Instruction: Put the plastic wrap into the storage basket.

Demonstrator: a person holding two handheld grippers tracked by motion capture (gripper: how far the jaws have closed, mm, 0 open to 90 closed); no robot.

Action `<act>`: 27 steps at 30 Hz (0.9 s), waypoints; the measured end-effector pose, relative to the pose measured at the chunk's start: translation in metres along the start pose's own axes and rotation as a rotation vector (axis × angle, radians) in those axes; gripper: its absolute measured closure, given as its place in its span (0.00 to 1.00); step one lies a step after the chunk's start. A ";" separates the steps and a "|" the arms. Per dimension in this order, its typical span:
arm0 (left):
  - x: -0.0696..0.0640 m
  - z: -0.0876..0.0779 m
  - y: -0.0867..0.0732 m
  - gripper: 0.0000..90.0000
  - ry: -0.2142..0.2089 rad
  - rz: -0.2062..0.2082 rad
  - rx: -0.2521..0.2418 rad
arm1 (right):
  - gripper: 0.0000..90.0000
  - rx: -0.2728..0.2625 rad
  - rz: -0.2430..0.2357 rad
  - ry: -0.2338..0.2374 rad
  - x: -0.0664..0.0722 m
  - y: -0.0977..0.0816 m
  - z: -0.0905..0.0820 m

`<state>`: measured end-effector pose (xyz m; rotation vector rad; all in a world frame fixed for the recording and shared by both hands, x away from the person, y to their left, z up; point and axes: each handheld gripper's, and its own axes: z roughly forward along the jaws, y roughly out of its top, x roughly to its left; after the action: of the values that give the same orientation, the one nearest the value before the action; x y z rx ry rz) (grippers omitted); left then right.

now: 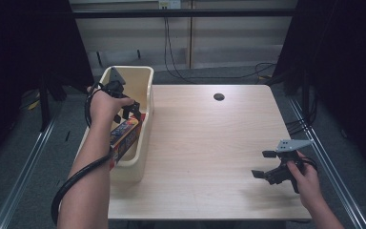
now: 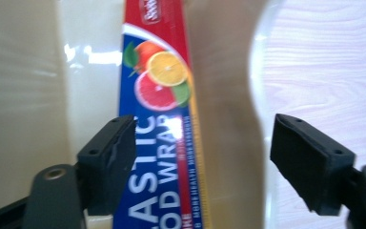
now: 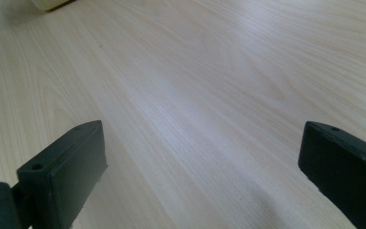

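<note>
The long blue-and-red plastic-wrap box (image 2: 159, 124) already lies inside the cream plastic bin (image 1: 145, 81) at the counter's (image 1: 209, 143) edge, the left claw (image 2: 202, 162) spread apart above it with nothing gripped, and the right claw (image 3: 198, 176) gapes empty, well apart from the bin.

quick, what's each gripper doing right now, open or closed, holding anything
Left gripper: open above the plastic wrap box in the cream bin, pads not pressing on it.
Right gripper: open, holding nothing, over the table.

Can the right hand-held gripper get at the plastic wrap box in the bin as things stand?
Probably yes, after a long reach. The right hand-held gripper hovers open over the table, which lies bare between it and the cream bin. The plastic wrap box lies inside, but the left hand-held gripper hangs directly above it.
</note>
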<state>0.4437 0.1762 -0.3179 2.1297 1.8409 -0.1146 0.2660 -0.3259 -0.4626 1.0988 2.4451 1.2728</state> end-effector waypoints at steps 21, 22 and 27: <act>-0.051 -0.008 0.005 0.08 -0.047 0.151 -0.088 | 0.02 -0.007 -0.004 0.003 0.000 0.001 -0.002; -0.051 -0.008 0.005 0.08 -0.047 0.151 -0.088 | 0.02 -0.007 -0.004 0.003 0.000 0.001 -0.002; -0.065 -0.006 0.005 0.05 -0.078 0.208 -0.087 | 0.02 -0.009 -0.008 0.003 0.000 0.002 -0.002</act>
<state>0.4366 0.1158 -0.2941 2.2081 1.5422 -0.0661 0.2657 -0.3261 -0.4603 1.0853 2.4408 1.2823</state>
